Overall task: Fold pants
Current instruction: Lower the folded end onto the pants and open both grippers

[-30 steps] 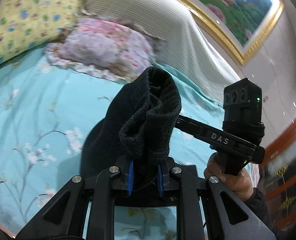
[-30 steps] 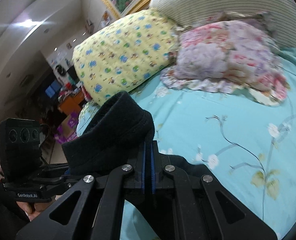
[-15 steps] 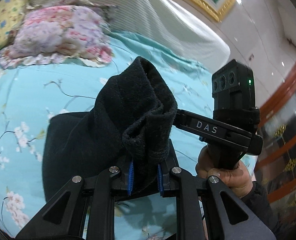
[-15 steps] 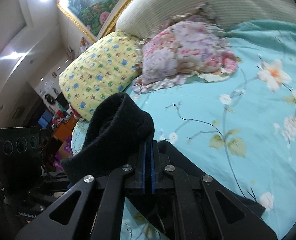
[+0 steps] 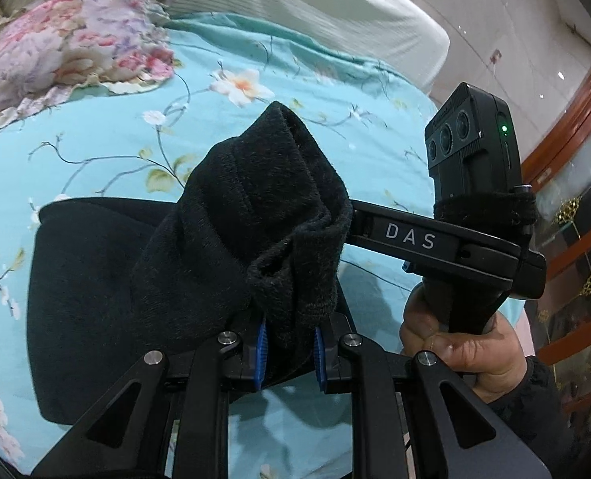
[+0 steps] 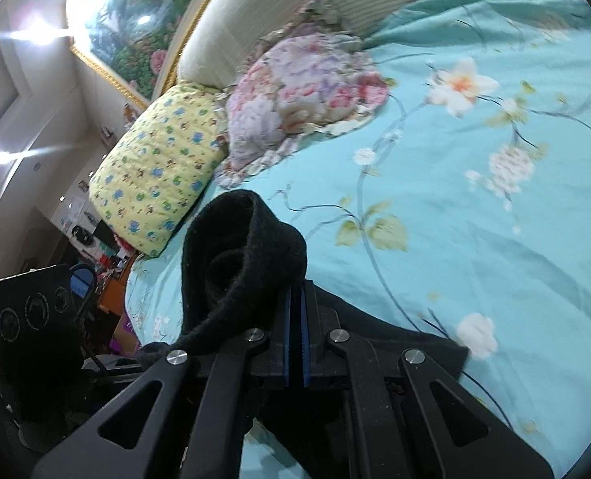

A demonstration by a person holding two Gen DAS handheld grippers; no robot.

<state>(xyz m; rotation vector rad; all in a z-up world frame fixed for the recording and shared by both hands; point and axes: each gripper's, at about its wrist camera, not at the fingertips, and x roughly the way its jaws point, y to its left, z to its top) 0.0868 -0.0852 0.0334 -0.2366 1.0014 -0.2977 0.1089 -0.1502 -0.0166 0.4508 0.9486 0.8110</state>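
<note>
Black fleece pants (image 5: 255,215) stand bunched between the blue pads of my left gripper (image 5: 289,349), which is shut on a thick fold. The rest of the cloth (image 5: 87,299) lies flat on the turquoise floral sheet (image 5: 335,92) to the left. In the right wrist view, my right gripper (image 6: 295,337) has its pads pressed together on a thin edge, and a rolled hem of the pants (image 6: 239,255) rises just left of them. A hand (image 5: 459,343) holds the right tool's black bar (image 5: 447,239), which reaches in behind the bunch.
A pink floral pillow (image 6: 299,95) and a yellow patterned pillow (image 6: 155,183) lie by the striped headboard (image 5: 315,4). Bare sheet (image 6: 475,219) spreads ahead on the right. A wooden glass cabinet (image 5: 574,247) stands beyond the bed's edge, and room clutter (image 6: 99,247) on the other side.
Both grippers have come down towards the sheet and rolled, still holding the pants. The pillows have slid up and away in both views, and more of the cloth now lies flat on the bed.
</note>
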